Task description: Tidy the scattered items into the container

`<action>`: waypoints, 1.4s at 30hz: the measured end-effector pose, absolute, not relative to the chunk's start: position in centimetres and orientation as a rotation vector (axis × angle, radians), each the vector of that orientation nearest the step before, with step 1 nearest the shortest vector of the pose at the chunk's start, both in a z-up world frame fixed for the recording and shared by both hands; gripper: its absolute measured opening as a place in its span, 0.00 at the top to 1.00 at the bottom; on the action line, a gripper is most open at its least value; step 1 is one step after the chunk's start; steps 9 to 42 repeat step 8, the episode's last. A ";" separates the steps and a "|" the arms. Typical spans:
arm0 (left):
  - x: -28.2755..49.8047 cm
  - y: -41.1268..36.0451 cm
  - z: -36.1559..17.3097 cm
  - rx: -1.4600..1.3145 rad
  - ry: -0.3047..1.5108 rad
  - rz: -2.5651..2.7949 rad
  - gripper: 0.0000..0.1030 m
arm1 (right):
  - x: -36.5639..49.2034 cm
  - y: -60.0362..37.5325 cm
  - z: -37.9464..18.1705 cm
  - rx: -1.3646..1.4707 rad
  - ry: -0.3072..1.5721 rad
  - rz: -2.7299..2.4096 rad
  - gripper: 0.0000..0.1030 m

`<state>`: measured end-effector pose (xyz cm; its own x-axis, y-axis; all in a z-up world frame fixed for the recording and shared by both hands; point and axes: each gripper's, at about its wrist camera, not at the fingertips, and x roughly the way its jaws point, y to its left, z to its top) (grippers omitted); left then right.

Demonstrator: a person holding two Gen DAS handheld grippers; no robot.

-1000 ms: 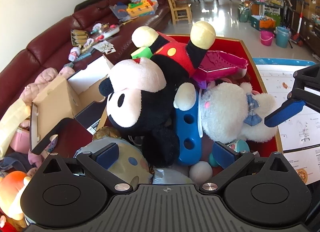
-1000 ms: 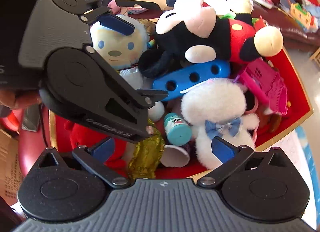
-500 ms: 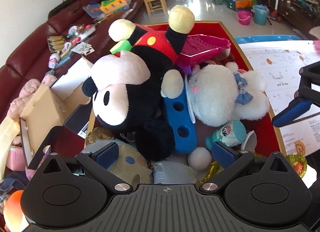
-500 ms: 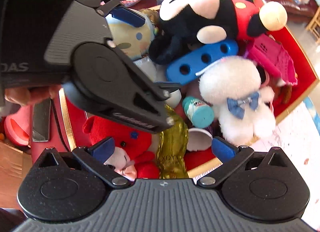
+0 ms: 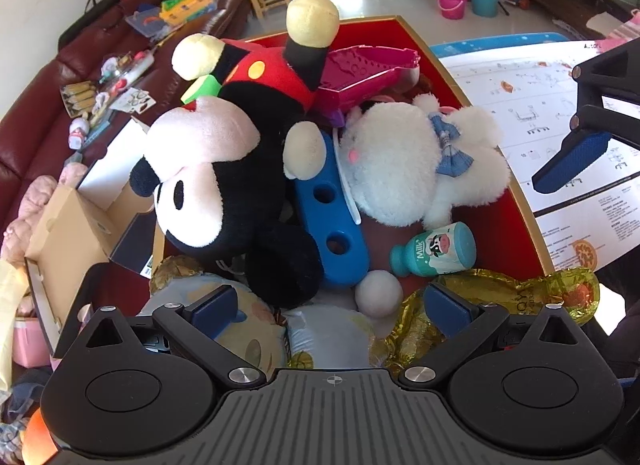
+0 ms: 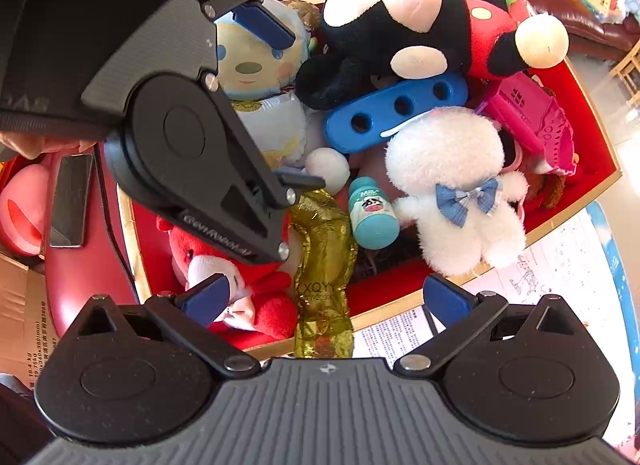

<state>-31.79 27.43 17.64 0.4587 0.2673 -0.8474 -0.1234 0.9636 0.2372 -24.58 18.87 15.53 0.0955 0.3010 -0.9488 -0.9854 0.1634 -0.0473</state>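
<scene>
Both grippers up over a red box point(image 5: 516, 221) full of toys.

Left gripper point(image 5: 334, 307): jaws spread wide, nothing between them, just over the near end of the box. Right gripper point(image 6: 324, 297): jaws spread wide too, nothing held, over the box's near edge.

In the box, from the left wrist view:
- Big mouse doll point(image 5: 224, 169) with black ears and red shorts, lying on top, feet up toward the far end.
- Blue plastic piece point(image 5: 332, 221) with round holes, just beside the mouse doll and partly under its arm.
- Fluffy white doll point(image 5: 400, 169) with a blue bow point(image 5: 452, 153), touching the blue plastic piece.
- Pink plastic toy point(image 5: 368, 69) at the far end, behind the white doll.
- Small blue milk bottle point(image 5: 436, 249) on its side, near the white doll.
- White ball point(image 5: 378, 293) just beside the bottle.
- Crinkly gold foil point(image 5: 520, 297) hanging over the near rim.
- Pale blue balloon doll point(image 6: 256, 61) with a round face, right under the left gripper.
- Red plush toy point(image 6: 248, 289) in the near corner, seen from the right wrist view.

Outside the box: white paper sheet point(image 5: 560, 113) with drawings on the surface, open cardboard box point(image 5: 68, 221) beside a dark red sofa point(image 5: 36, 113) covered with small things.
</scene>
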 end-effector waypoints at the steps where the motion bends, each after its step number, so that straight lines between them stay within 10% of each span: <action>1: -31.8 27.4 17.6 0.146 1.069 0.240 0.00 | -24.6 18.9 15.6 -0.900 0.999 1.175 0.00; 42: -31.8 27.4 17.3 0.143 1.061 0.240 0.00 | -24.1 19.1 14.9 -0.901 1.022 1.170 0.00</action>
